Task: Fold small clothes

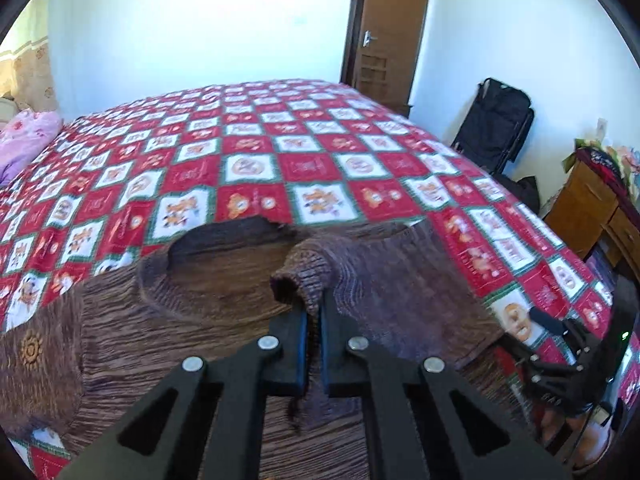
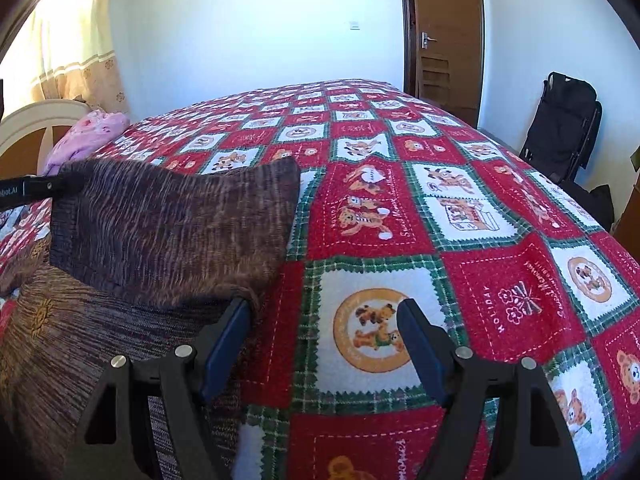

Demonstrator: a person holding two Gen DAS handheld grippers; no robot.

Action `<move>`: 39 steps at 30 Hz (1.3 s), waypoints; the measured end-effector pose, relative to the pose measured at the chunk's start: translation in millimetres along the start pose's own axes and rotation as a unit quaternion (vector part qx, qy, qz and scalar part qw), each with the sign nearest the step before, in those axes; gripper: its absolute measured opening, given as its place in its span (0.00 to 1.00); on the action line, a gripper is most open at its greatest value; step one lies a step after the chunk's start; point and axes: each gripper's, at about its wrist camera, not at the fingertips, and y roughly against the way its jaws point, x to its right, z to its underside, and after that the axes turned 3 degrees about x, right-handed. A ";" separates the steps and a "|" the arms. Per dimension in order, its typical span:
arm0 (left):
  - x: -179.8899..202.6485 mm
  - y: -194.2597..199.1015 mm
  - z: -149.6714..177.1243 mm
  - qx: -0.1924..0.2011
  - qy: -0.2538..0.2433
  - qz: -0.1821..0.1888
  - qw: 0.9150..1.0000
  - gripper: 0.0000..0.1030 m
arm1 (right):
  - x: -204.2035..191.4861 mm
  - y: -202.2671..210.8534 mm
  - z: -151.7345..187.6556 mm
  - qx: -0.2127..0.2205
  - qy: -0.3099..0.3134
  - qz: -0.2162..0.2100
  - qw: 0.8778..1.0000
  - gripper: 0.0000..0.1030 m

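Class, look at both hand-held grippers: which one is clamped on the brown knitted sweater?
The left hand-held gripper: its blue pads pinch the brown knitted sweater. The right hand-held gripper is open over the red patchwork bedspread.

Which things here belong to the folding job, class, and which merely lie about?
Job: brown striped knitted sweater; left tongs, shut on its fabric; right tongs, open.
Lying about: pink floral pillow; black folded chair; brown wooden door.
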 end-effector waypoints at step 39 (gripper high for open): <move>-66.1 -47.7 24.3 -0.012 0.119 0.009 0.993 0.27 | -57.3 -8.1 -3.8 -0.039 0.057 -0.100 0.993 0.74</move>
